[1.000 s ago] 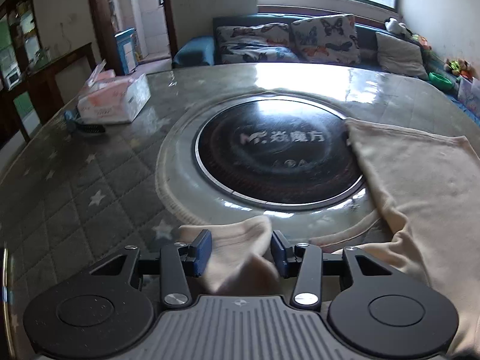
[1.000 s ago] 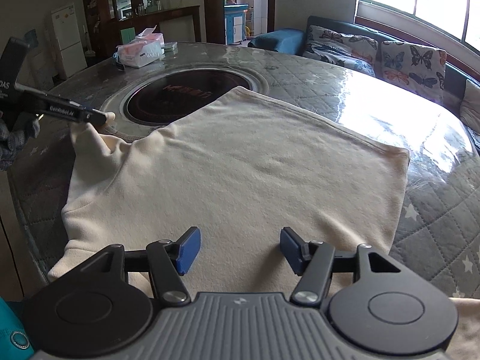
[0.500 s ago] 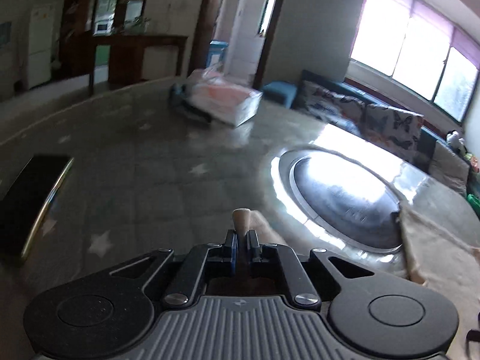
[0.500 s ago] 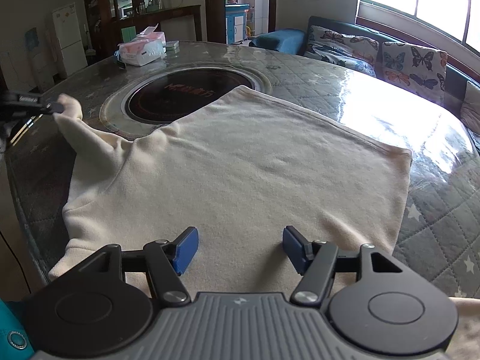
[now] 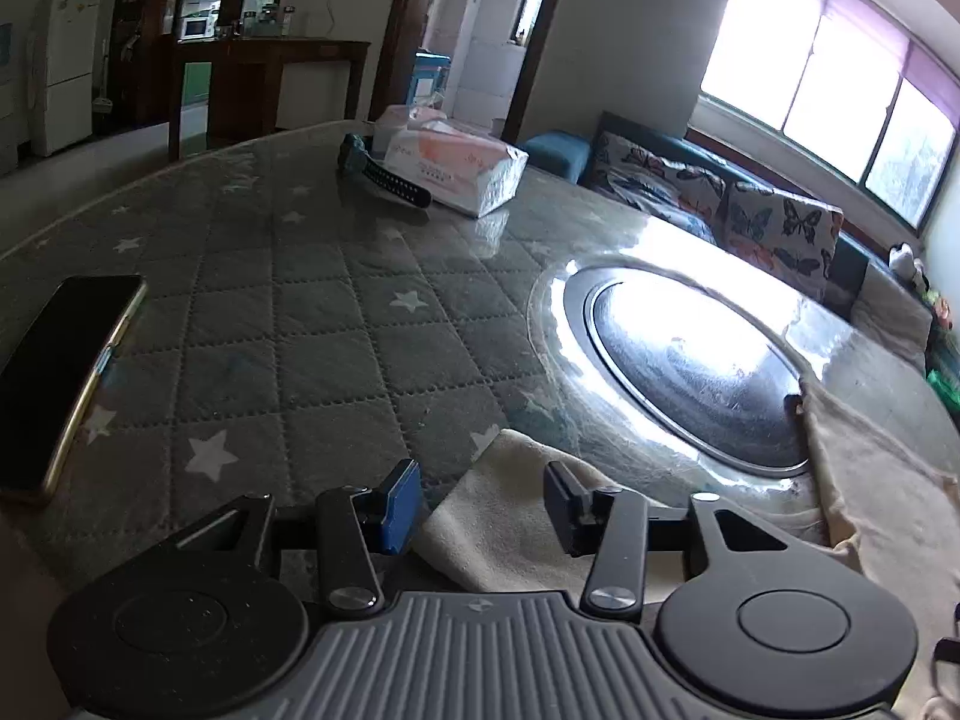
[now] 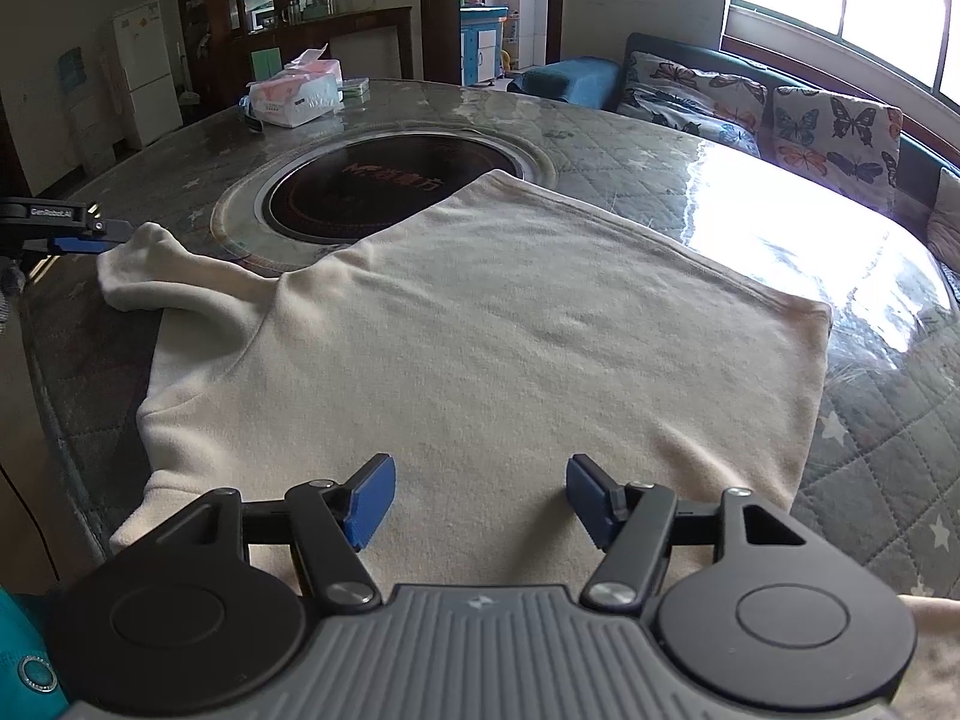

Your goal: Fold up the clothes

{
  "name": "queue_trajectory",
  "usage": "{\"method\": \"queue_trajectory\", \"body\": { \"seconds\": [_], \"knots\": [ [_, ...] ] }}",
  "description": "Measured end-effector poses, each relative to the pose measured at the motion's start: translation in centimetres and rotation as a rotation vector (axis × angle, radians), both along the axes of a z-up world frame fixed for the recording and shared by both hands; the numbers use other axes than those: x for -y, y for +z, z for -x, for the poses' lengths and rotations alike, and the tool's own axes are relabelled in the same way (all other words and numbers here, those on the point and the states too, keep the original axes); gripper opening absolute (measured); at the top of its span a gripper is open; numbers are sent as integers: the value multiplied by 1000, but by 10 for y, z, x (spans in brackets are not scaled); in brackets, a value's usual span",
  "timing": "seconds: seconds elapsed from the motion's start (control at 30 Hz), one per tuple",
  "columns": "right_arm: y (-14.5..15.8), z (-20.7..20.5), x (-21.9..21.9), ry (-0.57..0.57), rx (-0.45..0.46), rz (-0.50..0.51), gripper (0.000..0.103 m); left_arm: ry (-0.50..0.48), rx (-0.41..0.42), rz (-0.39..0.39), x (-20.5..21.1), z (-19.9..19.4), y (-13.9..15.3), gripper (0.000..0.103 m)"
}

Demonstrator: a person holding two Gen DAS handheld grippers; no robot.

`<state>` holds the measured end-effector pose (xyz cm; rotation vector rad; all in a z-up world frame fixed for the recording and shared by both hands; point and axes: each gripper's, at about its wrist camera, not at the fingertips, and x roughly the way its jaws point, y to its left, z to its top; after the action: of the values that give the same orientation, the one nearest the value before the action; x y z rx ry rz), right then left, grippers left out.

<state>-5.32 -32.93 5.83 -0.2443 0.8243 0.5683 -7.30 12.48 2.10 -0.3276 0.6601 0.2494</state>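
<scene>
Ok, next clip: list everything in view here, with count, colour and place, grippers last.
garment: one, cream, spread flat on the table, one sleeve stretched toward the left gripper
table: one, grey quilted star-pattern cover under a clear sheet
round inset: one, black, centre of the table, partly under the garment
tissue pack: one, white and pink, far side of the table
phone: one, black, near the table edge
sofa cushions: several, butterfly print, under the window
fridge: one, white, by the far wall
left gripper: open, sleeve end between its fingers, not clamped
right gripper: open, over the garment's near edge
</scene>
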Motion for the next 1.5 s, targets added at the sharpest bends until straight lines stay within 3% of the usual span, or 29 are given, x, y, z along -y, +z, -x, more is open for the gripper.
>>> {"method": "queue_trajectory", "body": {
  "seconds": [0.13,0.23,0.3,0.4,0.6,0.63,0.8,0.87,1.07,1.13,1.27,1.33,1.4,1.5],
  "knots": [
    [0,0,0,-2,-2,3,65,-47,-5,-36,3,-9,-3,47],
    [-1,0,0,-1,-3,5,66,-108,-31,-73,9,-19,-6,37],
    [-1,0,-1,-2,-3,6,66,-147,-36,-121,15,-25,-7,17],
    [-1,-1,-1,-3,-5,7,66,-175,-7,-200,24,-32,-2,10],
    [-2,-1,-3,-3,-6,11,69,-197,80,-329,41,-59,16,10],
    [-2,-1,-3,-3,-6,12,69,-188,61,-345,41,-66,13,11],
    [-3,-1,-3,-3,-5,7,72,-104,0,-388,35,-84,-3,34],
    [-3,0,-3,-2,-4,9,72,-47,-11,-351,25,-82,-3,44],
    [10,5,-10,40,15,-14,68,-15,-26,-210,9,-55,5,49],
    [18,8,-21,101,23,-33,64,-14,-40,-165,6,-48,6,49],
    [30,15,-54,254,28,-58,56,-26,-59,-153,6,-51,-1,47],
    [32,19,-74,326,27,-51,52,-33,-69,-148,7,-53,-4,37],
    [30,22,-93,394,21,-41,46,-49,-58,-148,8,-53,-5,19],
    [21,27,-122,487,-3,-9,38,-71,-42,-147,11,-54,-6,9]
  ]
}}
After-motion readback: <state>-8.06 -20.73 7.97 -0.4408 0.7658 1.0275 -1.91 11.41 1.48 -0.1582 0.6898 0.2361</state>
